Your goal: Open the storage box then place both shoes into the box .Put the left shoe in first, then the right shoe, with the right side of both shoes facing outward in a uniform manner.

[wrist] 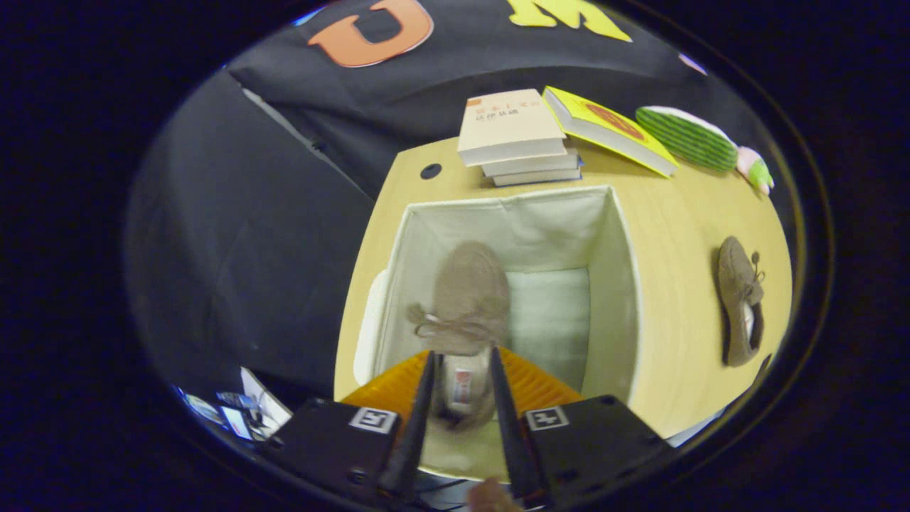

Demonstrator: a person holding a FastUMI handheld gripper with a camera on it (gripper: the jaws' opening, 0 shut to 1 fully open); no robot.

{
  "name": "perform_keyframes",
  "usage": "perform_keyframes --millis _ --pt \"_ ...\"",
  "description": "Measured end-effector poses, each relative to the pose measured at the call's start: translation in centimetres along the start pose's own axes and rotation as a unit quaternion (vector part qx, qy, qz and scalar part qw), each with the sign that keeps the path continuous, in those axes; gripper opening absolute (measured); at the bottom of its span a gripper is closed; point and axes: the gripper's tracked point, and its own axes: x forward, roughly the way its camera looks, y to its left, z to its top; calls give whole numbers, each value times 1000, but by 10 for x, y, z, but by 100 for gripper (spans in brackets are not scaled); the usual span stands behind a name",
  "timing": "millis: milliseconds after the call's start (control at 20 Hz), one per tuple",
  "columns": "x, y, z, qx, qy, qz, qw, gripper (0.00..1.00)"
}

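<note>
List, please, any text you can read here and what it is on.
Top book of the stack: title too blurred to read.
Yellow book: red mark, unreadable.
Shoe held between the jaws above the box: insole tag, too small.

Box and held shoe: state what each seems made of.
Box: looks like pale woven fabric, matte; its walls crease and sag softly at the far corner. Shoe, clamped at the heel between the claw fingers over the box: apparently brown suede or a similar napped cloth, dull and fuzzy, with matching laces.
</note>
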Motion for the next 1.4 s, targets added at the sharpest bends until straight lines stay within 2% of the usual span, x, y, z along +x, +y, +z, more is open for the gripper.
perform_keyframes --millis 100,250,500,800,950,1200,1400 --pt "-18 -19 9 -32 -13 -32 999 100" --pt "-41 -39 3 -33 -8 -26 999 100" --pt "-71 -111 -8 -44 5 -48 998 100" --pt "-88 -217 -33 -55 2 -103 993 100" --pt "-86 -268 -44 -33 19 -117 992 100" --pt "-80 -350 -55 10 47 -174 984 100" --pt "-70 -398 -51 17 61 -211 975 100"
